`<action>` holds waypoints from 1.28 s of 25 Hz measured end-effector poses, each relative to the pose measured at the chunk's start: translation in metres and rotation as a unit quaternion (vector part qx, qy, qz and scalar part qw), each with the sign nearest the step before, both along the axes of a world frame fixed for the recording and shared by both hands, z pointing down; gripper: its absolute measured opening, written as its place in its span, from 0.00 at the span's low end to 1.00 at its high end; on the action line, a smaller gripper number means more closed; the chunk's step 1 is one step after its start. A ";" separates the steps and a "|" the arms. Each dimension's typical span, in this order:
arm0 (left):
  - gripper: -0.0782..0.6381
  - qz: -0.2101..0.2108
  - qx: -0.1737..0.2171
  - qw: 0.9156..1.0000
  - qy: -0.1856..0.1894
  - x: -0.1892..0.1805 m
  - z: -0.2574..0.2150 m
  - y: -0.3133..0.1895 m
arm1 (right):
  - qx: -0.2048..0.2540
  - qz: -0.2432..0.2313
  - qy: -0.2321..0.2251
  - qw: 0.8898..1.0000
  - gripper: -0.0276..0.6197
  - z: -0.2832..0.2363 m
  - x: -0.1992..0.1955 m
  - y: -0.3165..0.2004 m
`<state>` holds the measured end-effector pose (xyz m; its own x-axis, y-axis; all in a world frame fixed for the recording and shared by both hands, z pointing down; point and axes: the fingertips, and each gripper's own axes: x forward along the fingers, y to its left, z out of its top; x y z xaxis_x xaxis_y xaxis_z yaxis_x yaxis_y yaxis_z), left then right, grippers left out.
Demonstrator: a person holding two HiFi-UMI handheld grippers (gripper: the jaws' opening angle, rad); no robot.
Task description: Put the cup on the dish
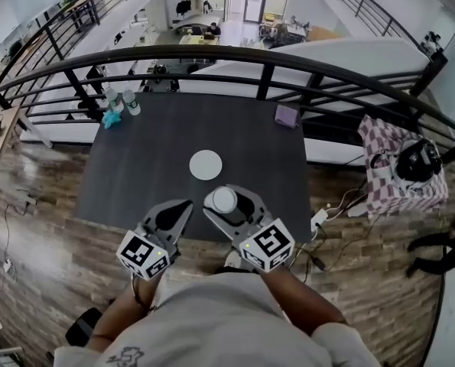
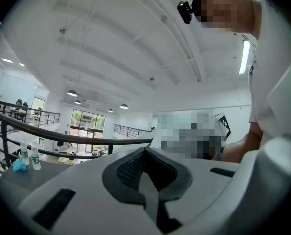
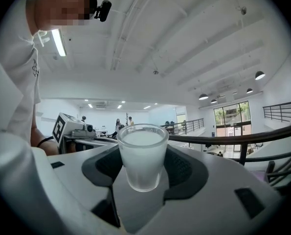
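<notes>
A small frosted white cup stands upright between the jaws of my right gripper, which is shut on it above the table's near edge. In the right gripper view the cup fills the middle, with the dark pads closed against its sides. The round white dish lies flat on the dark table, a little beyond and left of the cup. My left gripper hangs beside the right one, shut and holding nothing. Its jaws meet in the left gripper view.
Two small bottles and a blue object stand at the table's far left corner. A purple object sits at the far right. A black railing runs behind the table. A checkered cloth with a headset lies to the right.
</notes>
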<state>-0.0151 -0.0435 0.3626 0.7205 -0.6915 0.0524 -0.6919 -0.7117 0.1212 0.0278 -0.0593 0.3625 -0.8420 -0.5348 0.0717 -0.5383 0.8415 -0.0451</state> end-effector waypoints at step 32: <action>0.11 0.000 -0.056 0.998 -0.036 -0.031 0.119 -0.296 | -0.019 0.016 0.084 0.996 0.45 0.127 -0.030 -0.281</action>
